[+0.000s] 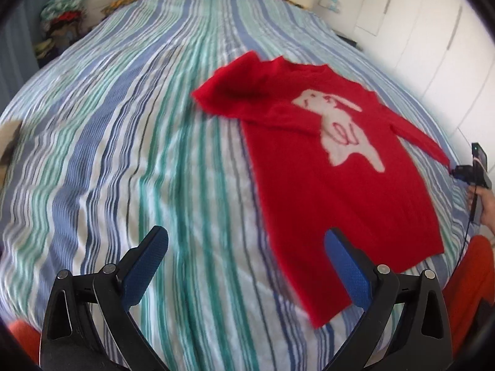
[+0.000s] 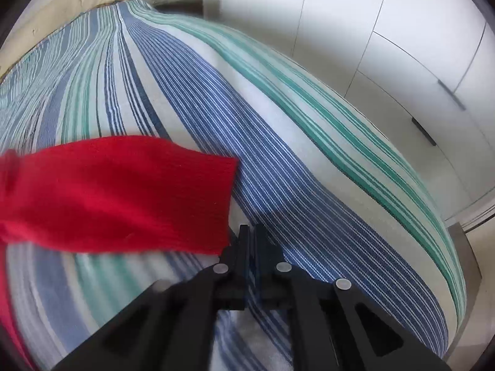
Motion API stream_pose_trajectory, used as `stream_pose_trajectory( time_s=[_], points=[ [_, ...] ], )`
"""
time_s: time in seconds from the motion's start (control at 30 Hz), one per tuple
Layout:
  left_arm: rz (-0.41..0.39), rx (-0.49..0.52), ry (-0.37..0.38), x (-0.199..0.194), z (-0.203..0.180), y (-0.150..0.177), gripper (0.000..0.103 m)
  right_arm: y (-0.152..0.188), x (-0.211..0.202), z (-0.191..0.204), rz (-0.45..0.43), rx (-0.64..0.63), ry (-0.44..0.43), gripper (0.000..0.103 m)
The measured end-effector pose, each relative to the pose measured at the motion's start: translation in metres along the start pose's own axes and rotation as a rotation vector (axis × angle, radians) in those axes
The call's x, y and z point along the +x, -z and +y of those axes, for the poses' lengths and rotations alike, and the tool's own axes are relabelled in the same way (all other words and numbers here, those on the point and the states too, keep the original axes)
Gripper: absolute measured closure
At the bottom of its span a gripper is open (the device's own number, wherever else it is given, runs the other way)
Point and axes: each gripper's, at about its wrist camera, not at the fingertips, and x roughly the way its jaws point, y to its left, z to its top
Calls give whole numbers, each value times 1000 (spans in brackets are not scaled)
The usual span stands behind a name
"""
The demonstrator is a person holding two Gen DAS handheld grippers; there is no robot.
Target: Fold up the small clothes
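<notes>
— left gripper (image 1: pixel 247 241) hung with its blue-padded jaws spread wide, nothing between them?
— yes. right gripper (image 2: pixel 252 232) stood barely parted and empty beside the cuff. red knitted sweater with a white rabbit (image 1: pixel 334 154) lay flat on the blue-and-green striped bedspread (image 1: pixel 123 139).

Black left tool (image 1: pixel 246 244), blue pads, silver rivets; orange clothing.

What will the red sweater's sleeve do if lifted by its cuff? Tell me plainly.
The sleeve will probably hang limp: it lies flat, following the striped bedspread. The red sweater looks like soft fuzzy knit, so likely light and not slippery. The other sleeve, already folded over, suggests it stays where laid.
</notes>
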Motion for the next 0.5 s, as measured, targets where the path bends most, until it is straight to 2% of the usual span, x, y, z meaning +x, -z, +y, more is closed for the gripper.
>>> stream_pose_trajectory(
  time_s=[0.03,0.07,0.1,0.2,0.27,0.3,0.37,0.43,0.5],
  points=[
    [-16,59,12,2,-13,-16,2,2,-7,0,-10,2,-19,72],
    [-19,119,21,6,-26,-31,2,6,-17,1,-24,2,-36,49],
    [-6,182,34,14,-41,-46,1,10,-29,3,-48,-1,-56,43],
    [66,384,74,54,-84,-77,2,31,-72,10,-110,-49,-142,43],
    [121,512,30,89,-107,-88,3,51,-100,17,-130,-72,-207,43],
    [150,555,5,106,-113,-92,12,62,-115,21,-146,-85,-232,43],
    [224,557,-15,136,-116,-103,29,79,-143,27,-204,-115,-256,43],
    [262,495,-13,156,-111,-116,31,93,-164,34,-258,-129,-275,41],
    [279,462,-5,168,-108,-121,31,104,-173,37,-276,-128,-283,41]
  ],
)
